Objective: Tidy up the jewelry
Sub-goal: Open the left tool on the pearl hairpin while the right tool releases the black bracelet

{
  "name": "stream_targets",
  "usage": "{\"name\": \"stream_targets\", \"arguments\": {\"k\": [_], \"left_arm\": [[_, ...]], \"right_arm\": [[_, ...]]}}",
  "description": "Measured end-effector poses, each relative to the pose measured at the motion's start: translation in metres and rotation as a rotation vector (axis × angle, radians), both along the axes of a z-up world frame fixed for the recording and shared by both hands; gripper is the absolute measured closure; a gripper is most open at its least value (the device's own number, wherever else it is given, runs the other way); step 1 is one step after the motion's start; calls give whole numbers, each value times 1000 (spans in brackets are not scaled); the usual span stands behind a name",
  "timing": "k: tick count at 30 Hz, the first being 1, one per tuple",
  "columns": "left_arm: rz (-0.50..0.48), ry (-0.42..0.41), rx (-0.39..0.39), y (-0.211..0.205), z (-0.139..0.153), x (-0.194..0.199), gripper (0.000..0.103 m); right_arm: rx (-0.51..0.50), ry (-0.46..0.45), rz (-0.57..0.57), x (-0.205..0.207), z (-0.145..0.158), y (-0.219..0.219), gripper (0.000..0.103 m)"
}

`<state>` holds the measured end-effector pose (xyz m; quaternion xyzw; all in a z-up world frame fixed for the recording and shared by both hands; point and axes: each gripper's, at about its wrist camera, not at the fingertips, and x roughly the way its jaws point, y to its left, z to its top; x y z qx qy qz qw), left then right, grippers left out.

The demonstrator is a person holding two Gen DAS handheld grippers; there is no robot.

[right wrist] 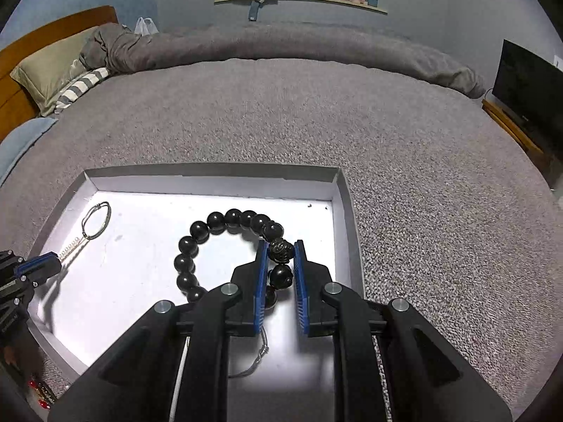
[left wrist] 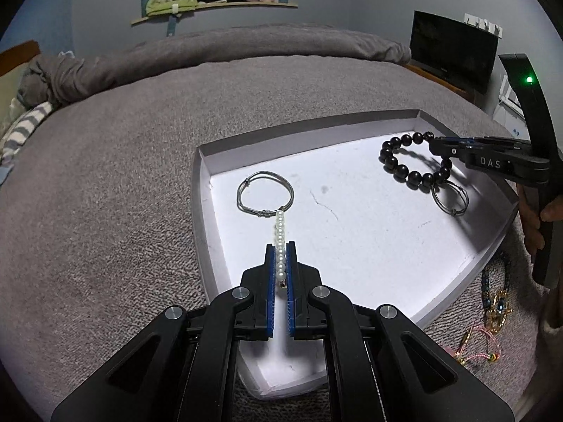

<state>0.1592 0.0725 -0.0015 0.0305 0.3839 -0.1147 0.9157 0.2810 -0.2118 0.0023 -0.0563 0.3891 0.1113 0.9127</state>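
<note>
The left hand-held gripper (left wrist: 280, 246) is clamped on a white pearl strand (left wrist: 279, 235), whose far end touches a thin wire bangle (left wrist: 264, 194). The right hand-held gripper (right wrist: 280, 246) is clamped on a black bead bracelet (right wrist: 225, 246). Both pieces are over the floor of a shallow white tray (left wrist: 352, 130) resting on a grey bedspread (left wrist: 123, 193).

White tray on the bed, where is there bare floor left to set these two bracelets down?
The shallow white cardboard tray is barest mid-floor, between the thin grey wire bangle by its left wall and the black round-bead bracelet at right. The near corner below the white pearl strand is bare too. Crowded: the right side, where a second wire bangle lies.
</note>
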Motion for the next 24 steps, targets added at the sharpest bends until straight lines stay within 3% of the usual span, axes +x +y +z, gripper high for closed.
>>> {"name": "stream_targets", "arguments": {"k": [10,16,24], "left_arm": [[-6,1,12,-4,-1,3,97],[-8,0,2,-4,0,4,96],[-13,-25,-14,-6,5,-1,83]], "right_arm": [[11,-10,-16,-2,2,-6,88],[20,-15,-15,-3,4,-6,78],[24,-41,-2,-24,12,-6,62]]}}
